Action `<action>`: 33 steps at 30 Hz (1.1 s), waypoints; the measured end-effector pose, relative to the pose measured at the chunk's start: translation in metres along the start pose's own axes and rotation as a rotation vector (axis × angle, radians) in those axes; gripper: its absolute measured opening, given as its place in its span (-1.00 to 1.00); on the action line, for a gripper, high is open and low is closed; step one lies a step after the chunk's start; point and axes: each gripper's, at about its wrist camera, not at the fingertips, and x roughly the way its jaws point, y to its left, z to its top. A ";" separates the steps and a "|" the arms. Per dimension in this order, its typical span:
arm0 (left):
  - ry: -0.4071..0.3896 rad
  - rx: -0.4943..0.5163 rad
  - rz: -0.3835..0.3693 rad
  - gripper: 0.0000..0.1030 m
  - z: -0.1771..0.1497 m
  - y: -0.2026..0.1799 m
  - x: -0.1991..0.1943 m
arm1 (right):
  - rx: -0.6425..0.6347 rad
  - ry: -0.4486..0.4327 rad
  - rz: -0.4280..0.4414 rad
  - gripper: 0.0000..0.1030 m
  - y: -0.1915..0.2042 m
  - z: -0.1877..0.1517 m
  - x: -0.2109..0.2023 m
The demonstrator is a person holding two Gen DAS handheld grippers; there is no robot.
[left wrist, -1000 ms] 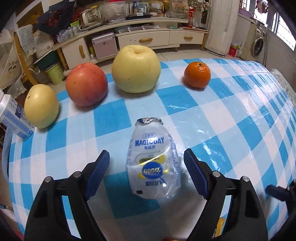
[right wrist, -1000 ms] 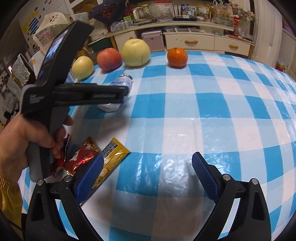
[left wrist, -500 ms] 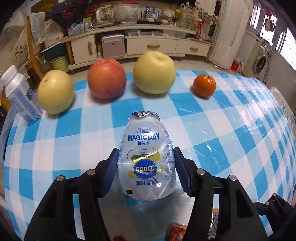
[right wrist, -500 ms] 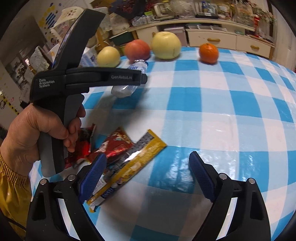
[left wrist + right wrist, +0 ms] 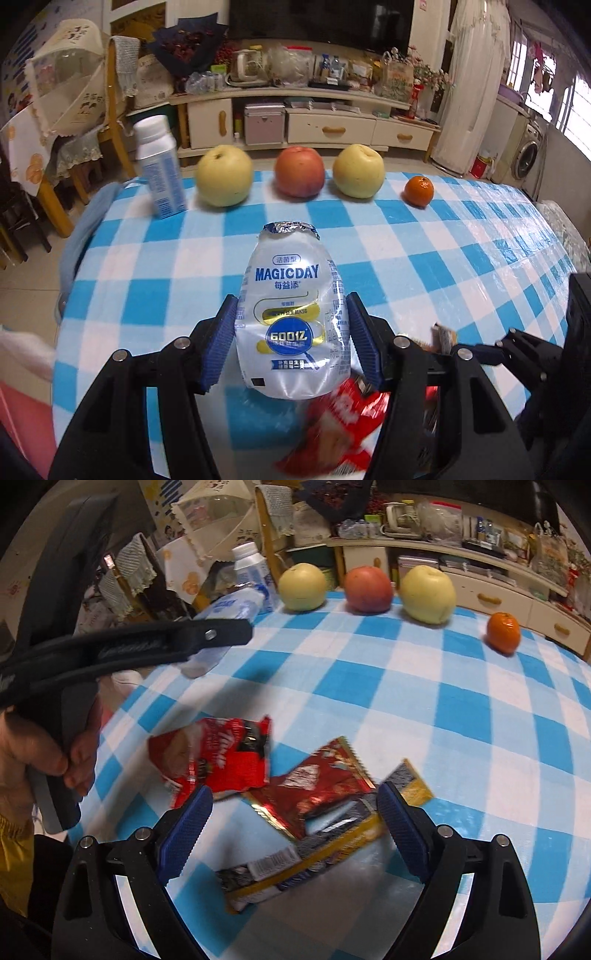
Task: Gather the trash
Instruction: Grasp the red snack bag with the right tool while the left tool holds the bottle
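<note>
My left gripper (image 5: 291, 339) is shut on an empty clear MAGICDAY drink bottle (image 5: 291, 317) and holds it up above the blue-checked table (image 5: 461, 266). The bottle also shows in the right wrist view (image 5: 229, 609), behind the left tool's black arm. My right gripper (image 5: 293, 823) is open and empty, low over the wrappers: a red snack wrapper (image 5: 218, 757), a dark red foil wrapper (image 5: 314, 790) and a yellow-and-black bar wrapper (image 5: 314, 860). The red wrapper shows blurred below the bottle in the left wrist view (image 5: 343, 432).
Along the table's far edge stand a white-and-blue milk carton (image 5: 159, 170), a yellow pear (image 5: 223, 177), a red apple (image 5: 299, 173), another pear (image 5: 358, 170) and a tangerine (image 5: 419, 190). Chairs (image 5: 118, 107) and a low cabinet (image 5: 314, 122) lie beyond.
My left gripper closed on the bottle and lifted it up and back. My right gripper moved left and forward over the wrappers, still open.
</note>
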 end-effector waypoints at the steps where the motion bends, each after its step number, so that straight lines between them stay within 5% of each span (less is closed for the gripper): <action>1: -0.004 -0.012 0.001 0.17 -0.004 0.006 -0.006 | -0.014 -0.001 0.008 0.75 0.004 0.001 0.001; 10: -0.034 -0.108 0.065 0.17 -0.059 0.052 -0.057 | -0.125 -0.004 0.022 0.83 0.048 0.008 0.023; 15: -0.055 -0.166 0.047 0.17 -0.078 0.066 -0.070 | -0.183 0.028 -0.051 0.84 0.056 0.010 0.044; 30: -0.080 -0.260 -0.010 0.17 -0.099 0.106 -0.063 | -0.217 0.076 -0.097 0.84 0.076 0.017 0.084; 33: -0.078 -0.272 -0.007 0.17 -0.100 0.110 -0.061 | -0.218 0.065 -0.114 0.65 0.078 0.019 0.085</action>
